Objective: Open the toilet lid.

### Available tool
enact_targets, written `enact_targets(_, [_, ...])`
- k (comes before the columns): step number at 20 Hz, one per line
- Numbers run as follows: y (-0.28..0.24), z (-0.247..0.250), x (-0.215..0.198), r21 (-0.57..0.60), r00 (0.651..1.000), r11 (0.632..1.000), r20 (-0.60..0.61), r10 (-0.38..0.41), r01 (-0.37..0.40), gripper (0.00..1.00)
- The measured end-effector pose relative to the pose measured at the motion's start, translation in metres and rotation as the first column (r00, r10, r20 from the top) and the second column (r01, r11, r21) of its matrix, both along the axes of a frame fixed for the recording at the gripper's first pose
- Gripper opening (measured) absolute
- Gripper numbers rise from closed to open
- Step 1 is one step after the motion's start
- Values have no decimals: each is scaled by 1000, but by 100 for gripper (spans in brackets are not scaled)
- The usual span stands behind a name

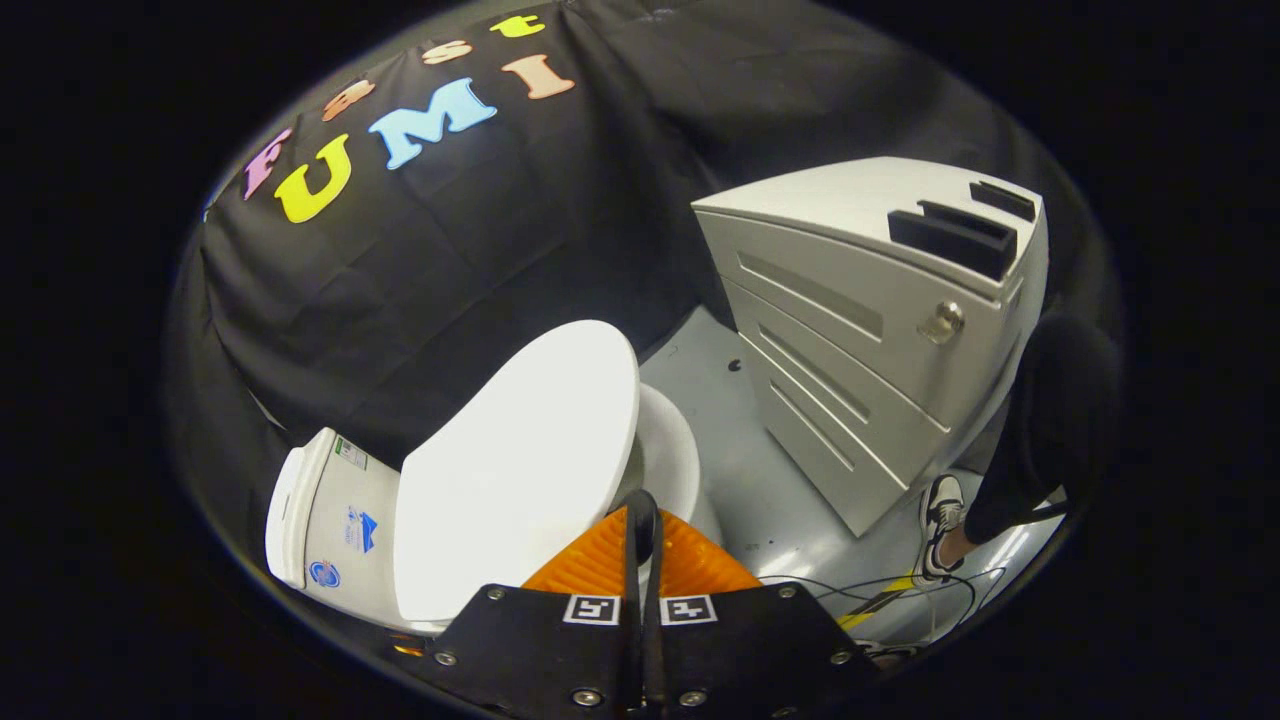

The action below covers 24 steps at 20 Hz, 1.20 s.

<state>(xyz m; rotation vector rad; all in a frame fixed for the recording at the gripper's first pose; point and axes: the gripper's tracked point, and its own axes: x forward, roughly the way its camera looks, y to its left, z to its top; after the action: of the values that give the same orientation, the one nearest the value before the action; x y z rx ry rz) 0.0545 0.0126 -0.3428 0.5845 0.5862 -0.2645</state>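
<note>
The gripper (641,520) has its fingers pressed together, tips right at the edge of the lid (520,470). Lid's tilted partway up off the bowl (668,455), cabinet (880,320) standing nearby.

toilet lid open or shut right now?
Partly open: toilet lid is tilted up, with the bowl rim exposed beyond it. Gripper jaws are together at its edge.

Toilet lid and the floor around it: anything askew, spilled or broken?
Nothing is spilled or broken. The lid is partly raised off the bowl, as the job needs. The gripper is shut, fingertips at the lid's edge. Loose cables trail on the floor beside a person's shoe.
</note>
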Motion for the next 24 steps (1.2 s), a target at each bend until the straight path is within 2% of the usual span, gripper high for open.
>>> enact_targets(9, [22, 68, 2, -195, 994, 980, 93, 58, -39, 0])
enact_targets(15, [41, 110, 5, -263, 988, 964, 131, 83, -46, 0])
enact_targets(24, [83, 168, 6, -441, 974, 893, 151, 171, -89, 0])
